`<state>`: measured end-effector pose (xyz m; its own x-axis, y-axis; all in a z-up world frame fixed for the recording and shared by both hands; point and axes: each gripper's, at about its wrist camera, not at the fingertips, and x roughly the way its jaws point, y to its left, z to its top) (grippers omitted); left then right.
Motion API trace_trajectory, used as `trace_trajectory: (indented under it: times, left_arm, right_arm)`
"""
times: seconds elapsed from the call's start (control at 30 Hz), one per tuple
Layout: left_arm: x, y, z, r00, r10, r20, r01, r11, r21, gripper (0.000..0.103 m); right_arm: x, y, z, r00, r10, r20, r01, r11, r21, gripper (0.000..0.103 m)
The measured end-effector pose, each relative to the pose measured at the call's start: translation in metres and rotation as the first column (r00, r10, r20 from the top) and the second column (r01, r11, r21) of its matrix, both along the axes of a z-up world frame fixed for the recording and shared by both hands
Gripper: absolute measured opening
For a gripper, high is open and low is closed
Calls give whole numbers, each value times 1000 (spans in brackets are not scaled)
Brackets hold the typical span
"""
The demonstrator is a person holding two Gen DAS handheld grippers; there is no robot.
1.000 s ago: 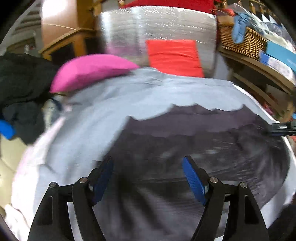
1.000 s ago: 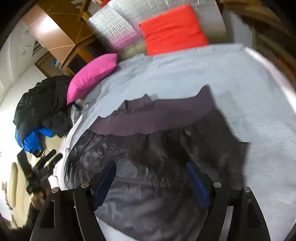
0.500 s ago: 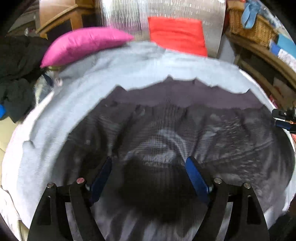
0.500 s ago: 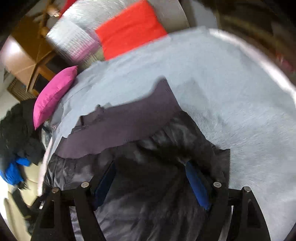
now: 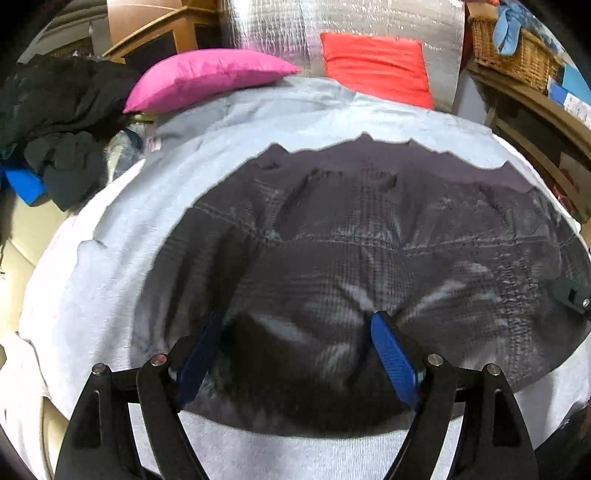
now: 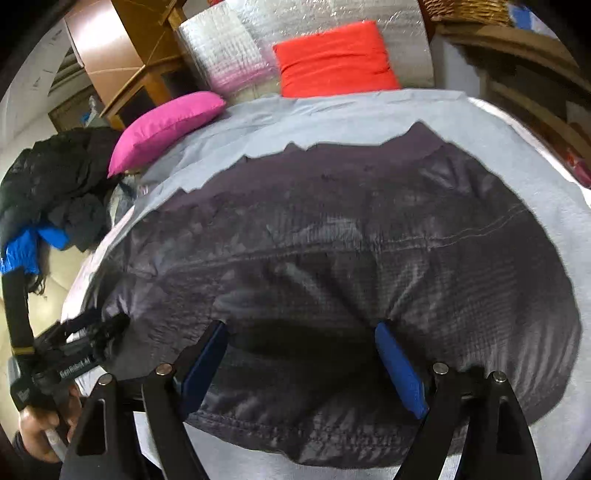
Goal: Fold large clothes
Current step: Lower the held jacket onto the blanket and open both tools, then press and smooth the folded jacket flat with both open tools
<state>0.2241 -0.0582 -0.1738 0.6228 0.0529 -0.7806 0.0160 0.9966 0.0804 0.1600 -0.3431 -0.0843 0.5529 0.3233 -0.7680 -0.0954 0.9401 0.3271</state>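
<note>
Two views, left wrist first. Dark quilted jacket (image 5: 369,251) lies spread flat on the bed's pale grey blanket (image 5: 110,266), a purple-grey lining band along its far edge. Left tongs (image 5: 295,354) point down at the jacket's near part, jaws wide apart, blue pads (image 5: 393,363) gripping nothing; whether the tips touch the fabric cannot be told. At the right edge a black piece of the right tongs (image 5: 570,295) shows over the jacket's right side. Beyond the blanket: pink pillow (image 5: 207,79), red cushion (image 5: 376,72) against a silver foil panel (image 5: 332,22), heap of dark clothes (image 5: 55,122) at left, wicker basket (image 5: 517,48) on a wooden shelf at right. Right wrist view: same jacket (image 6: 332,258) fills the middle, near hem just beyond the tong tips. Right tongs (image 6: 306,350) are opening, jaws well apart, jacket cloth below and between them but not pinched. Left tongs (image 6: 110,325) appear at lower left by the jacket's left edge, held in a person's hand (image 6: 40,424). Pink pillow (image 6: 166,125) and red cushion (image 6: 332,55) sit at the bed's far end.
</note>
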Motion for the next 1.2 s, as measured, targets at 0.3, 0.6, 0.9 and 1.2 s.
trace_trajectory:
  times: [0.3, 0.6, 0.9, 1.2]
  left_arm:
    - [-11, 26, -12, 996, 82, -26, -82, 997, 4, 83]
    - [-23, 46, -7, 988, 156, 14, -156, 988, -22, 83]
    - [-37, 51, -11, 985, 172, -28, -174, 982, -71, 85]
    - [-79, 9, 24, 996, 72, 61, -66, 993, -93, 86]
  right_arm:
    - [-23, 20, -3, 999, 30, 14, -31, 999, 35, 85]
    - [-30, 25, 16, 998, 21, 66, -26, 997, 72, 85]
    - [-36, 24, 2, 1000, 27, 15, -28, 997, 75, 85]
    - [-93, 14, 26, 997, -42, 70, 41, 999, 14, 87]
